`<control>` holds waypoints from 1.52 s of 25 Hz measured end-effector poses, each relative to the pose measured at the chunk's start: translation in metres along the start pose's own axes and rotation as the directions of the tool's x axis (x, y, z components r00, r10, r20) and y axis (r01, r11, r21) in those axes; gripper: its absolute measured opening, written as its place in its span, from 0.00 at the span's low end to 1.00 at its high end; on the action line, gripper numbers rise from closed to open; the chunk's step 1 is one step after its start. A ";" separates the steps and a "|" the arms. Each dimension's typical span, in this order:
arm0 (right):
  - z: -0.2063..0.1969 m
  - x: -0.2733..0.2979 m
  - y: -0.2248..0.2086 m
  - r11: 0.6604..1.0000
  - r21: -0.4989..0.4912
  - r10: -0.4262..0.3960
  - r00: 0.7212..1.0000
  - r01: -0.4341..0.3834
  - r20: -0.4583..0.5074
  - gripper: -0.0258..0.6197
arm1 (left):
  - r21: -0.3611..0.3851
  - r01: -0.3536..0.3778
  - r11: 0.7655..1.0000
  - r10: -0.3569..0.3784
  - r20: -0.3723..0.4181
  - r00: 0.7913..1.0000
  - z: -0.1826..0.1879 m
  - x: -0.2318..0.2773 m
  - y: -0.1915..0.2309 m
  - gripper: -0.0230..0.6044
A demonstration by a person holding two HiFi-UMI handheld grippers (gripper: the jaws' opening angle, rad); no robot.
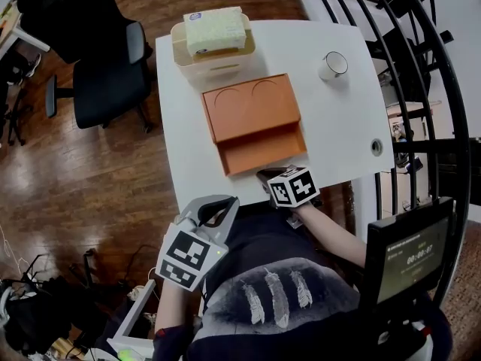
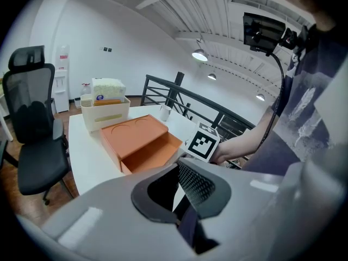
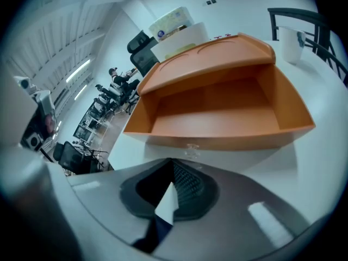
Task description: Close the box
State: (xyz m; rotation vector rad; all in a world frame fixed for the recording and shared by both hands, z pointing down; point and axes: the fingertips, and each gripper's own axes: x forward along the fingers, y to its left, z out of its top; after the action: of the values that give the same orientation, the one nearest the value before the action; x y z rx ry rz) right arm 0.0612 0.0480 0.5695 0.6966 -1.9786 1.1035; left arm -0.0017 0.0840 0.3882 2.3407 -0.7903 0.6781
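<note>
An orange box (image 1: 250, 110) lies on the white table (image 1: 338, 126), and its lower tray (image 1: 263, 153) is slid out toward me. In the right gripper view the open tray (image 3: 217, 118) fills the frame, empty inside. My right gripper (image 1: 264, 174) is shut and sits just before the tray's front wall; whether it touches is unclear. Its joined tips (image 3: 173, 161) hold nothing. My left gripper (image 1: 229, 200) hangs off the table's near edge by my body, also shut and empty. From the left gripper view (image 2: 182, 165) the box (image 2: 136, 137) lies ahead on the left.
A cream bin (image 1: 214, 55) with a pale sponge-like pack stands behind the box. A white cup (image 1: 333, 65) is at the table's far right, and a round cable hole (image 1: 376, 147) near its right edge. A black office chair (image 1: 105, 66) is left; a black railing (image 1: 409, 59) is right.
</note>
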 end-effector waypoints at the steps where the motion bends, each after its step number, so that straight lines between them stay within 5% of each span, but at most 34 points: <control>1: -0.001 0.001 -0.004 1.000 0.016 -0.007 1.000 0.007 0.004 0.04 | 0.000 0.000 1.000 0.000 0.001 1.000 0.000 0.000 0.000 0.04; 38: 0.021 0.007 -0.020 0.998 0.064 -0.032 0.997 0.028 0.065 0.04 | 0.006 0.007 1.000 -0.007 0.007 1.000 0.002 -0.004 0.004 0.04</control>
State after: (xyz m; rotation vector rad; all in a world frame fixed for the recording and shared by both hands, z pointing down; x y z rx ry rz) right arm 0.0651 0.0190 0.5772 0.8032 -1.9894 1.1420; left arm -0.0063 0.0809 0.3858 2.3514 -0.7842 0.6713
